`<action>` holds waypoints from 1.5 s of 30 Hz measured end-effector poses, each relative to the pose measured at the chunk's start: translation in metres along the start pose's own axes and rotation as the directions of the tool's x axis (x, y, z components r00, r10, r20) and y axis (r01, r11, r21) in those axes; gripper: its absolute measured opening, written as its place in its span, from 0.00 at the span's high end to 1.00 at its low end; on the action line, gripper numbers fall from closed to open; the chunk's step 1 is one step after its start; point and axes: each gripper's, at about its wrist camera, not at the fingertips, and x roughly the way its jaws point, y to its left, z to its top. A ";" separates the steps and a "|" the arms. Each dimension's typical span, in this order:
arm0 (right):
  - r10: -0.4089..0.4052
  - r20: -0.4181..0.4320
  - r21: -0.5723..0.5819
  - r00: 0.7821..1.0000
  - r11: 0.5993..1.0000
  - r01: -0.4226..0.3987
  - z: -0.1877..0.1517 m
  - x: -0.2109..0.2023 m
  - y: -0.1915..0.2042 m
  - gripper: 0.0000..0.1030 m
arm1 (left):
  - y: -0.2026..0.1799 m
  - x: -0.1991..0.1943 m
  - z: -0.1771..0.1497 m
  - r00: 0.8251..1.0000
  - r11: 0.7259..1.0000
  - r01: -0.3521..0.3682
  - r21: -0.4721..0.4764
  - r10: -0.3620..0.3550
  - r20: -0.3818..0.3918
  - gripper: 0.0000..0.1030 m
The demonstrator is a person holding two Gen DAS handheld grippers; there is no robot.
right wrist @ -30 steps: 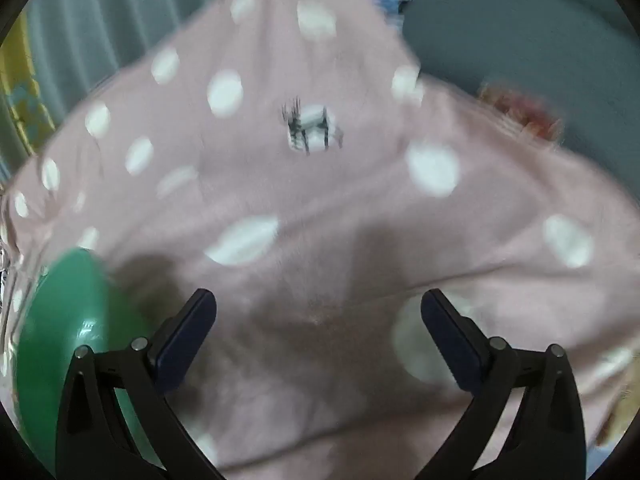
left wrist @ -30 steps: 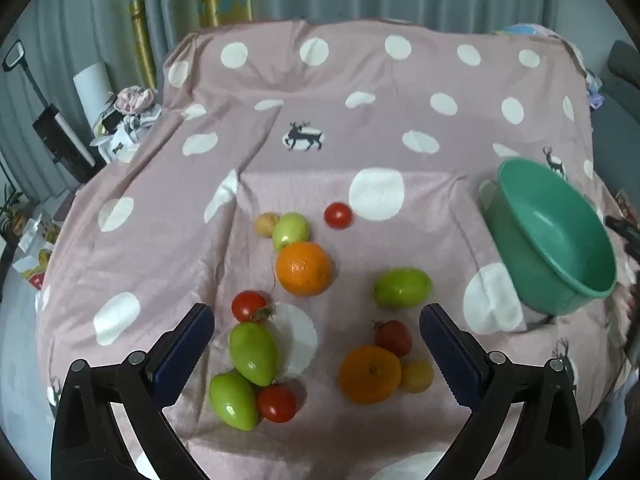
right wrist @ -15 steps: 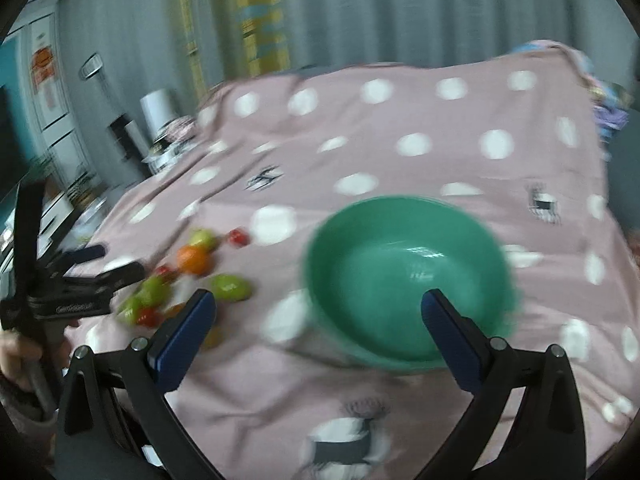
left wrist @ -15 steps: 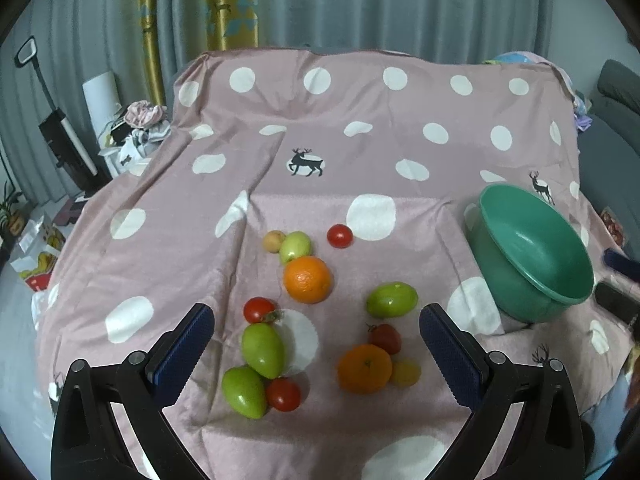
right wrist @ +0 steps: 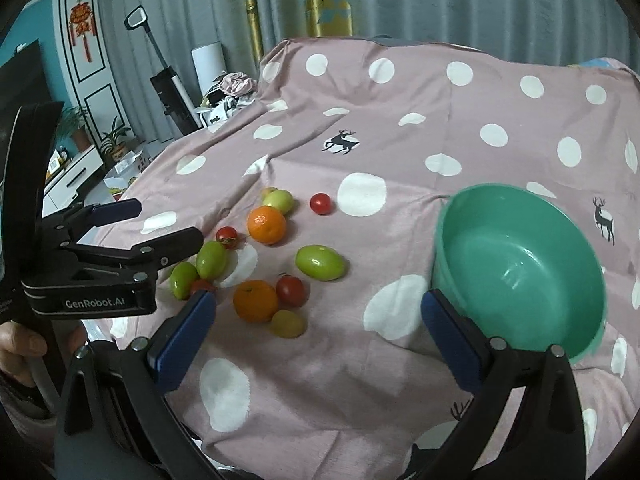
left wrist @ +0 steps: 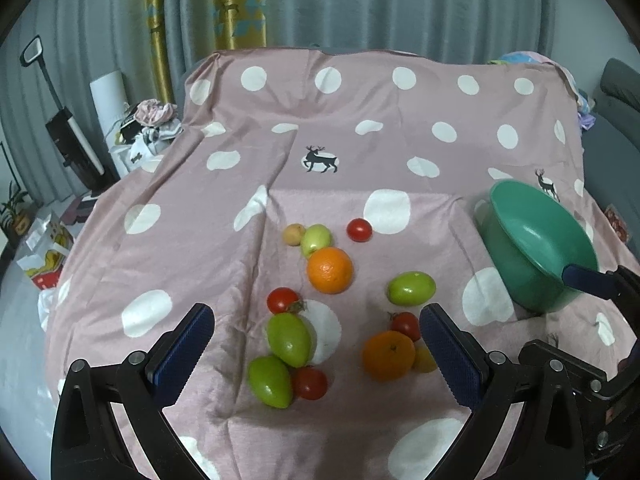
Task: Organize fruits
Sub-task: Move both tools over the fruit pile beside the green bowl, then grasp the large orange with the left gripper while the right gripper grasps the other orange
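The fruits lie loose on a pink polka-dot cloth [left wrist: 340, 128] draped over what may be a desk or a bed, I cannot tell which; none is in the green bowl [right wrist: 520, 264] yet, which stands empty off to the right of the cluster, probably the place they are meant to go. The left gripper [left wrist: 316, 350] hangs wide and empty above the near fruits, its jaws framing a green mango-like fruit [left wrist: 289, 339] and the nearer orange [left wrist: 388, 355]; that spread suits a bulky fruit, so I judge a first pick is being lined up. Further back sit a second orange [left wrist: 330, 270], a pale green fruit [left wrist: 316, 238] touching a small yellowish one [left wrist: 292, 234], and a lone red tomato [left wrist: 359, 230] apart from them. The right gripper [right wrist: 318, 338] is likewise wide and holds nothing, hovering beside the bowl's near rim with one pad close against its outer wall; from the left view that pad overlaps the rim, perhaps to steady or tilt the bowl toward the fruit, though actual contact is not clear. A hand [right wrist: 22, 350] grips the left tool's handle.
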 end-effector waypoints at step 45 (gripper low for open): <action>0.107 -0.047 0.086 0.993 0.991 -0.103 -0.017 0.010 -0.018 0.00 | 0.064 0.003 -0.021 0.952 0.948 0.305 -0.095 -0.305 0.014 0.01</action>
